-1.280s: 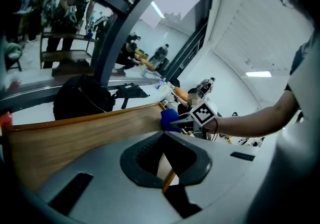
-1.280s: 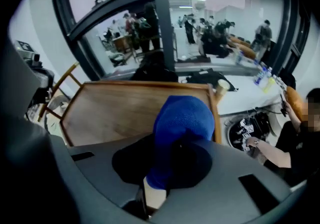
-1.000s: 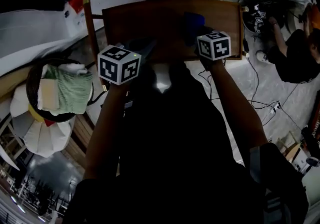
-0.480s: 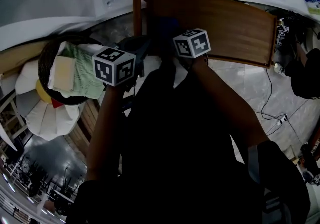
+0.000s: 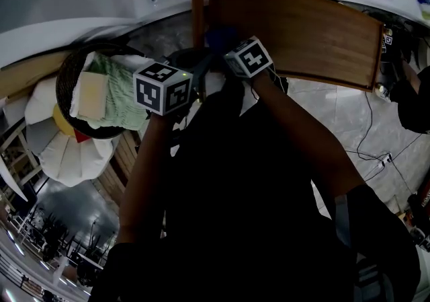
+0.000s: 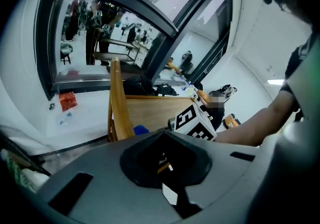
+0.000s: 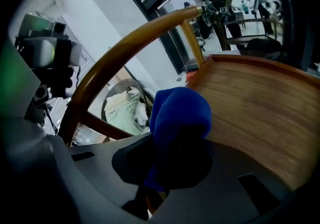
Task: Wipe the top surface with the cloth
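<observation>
A brown wooden counter [image 5: 302, 31] runs across the top of the head view, its top bare and its grain plain in the right gripper view [image 7: 260, 113]. A curved wooden rail [image 7: 125, 53] rises at its left end. Beyond that end, lower down, a dark round basket [image 5: 64, 85] holds a folded green towel [image 5: 117, 95] and a pale pad. The left hand-held gripper [image 5: 191, 65] hangs just off the counter's left end, beside the rail. In its own view its jaws [image 6: 167, 160] are drawn together with nothing between them. The right hand-held gripper [image 5: 218, 42] sits just beside it, over the counter's near left corner, and its jaws [image 7: 170, 168] pinch a bunched blue cloth [image 7: 180, 118]. The cloth [image 5: 218, 37] bulges forward from the jaws at the counter's left edge; whether it touches the wood cannot be told.
</observation>
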Available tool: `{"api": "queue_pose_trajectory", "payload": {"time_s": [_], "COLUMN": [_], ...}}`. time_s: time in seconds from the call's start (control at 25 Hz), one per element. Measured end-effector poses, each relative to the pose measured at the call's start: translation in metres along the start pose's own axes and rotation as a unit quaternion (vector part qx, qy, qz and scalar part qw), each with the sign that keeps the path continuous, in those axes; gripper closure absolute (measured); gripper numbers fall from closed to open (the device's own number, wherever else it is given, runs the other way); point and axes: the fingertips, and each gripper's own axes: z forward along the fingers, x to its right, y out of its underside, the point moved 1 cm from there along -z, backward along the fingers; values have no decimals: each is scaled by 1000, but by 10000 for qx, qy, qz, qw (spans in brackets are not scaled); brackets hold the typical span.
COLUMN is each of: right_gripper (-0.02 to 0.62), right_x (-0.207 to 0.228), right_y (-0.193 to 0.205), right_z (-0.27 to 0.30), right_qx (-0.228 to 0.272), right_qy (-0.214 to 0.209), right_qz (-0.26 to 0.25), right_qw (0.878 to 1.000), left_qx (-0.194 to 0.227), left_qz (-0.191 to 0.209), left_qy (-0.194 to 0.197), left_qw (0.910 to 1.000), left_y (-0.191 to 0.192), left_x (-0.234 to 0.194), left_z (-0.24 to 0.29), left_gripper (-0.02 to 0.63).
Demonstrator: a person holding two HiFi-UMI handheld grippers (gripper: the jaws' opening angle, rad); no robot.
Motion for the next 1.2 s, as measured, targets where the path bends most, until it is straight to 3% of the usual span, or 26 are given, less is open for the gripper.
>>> {"api": "queue_pose_trajectory", "payload": {"time_s": [0.2, 0.4, 0.88, 1.2], "right_gripper": [534, 534, 534, 534], "right_x": [2, 20, 127, 202], "right_y": [4, 24, 94, 150], "right_z": [-3, -24, -135, -221], "right_qx": [-80, -144, 38, 209], "right_qy": [-41, -55, 644, 1290], "right_qz": [-299, -91, 357, 841], "right_qw": [9995, 9998, 9973, 9879], "left_qx": [-54, -117, -341, -559], "left_qz": [42, 88, 395, 747], "left_qy": [39, 96, 535, 974], "left_qw": [10000, 9998, 9972, 9909], "left_y": [-6, -14, -49, -71], "left_x": [10, 30, 106, 178], "left_z": [12, 27, 117, 192], "left_gripper": [598, 598, 598, 597]}}
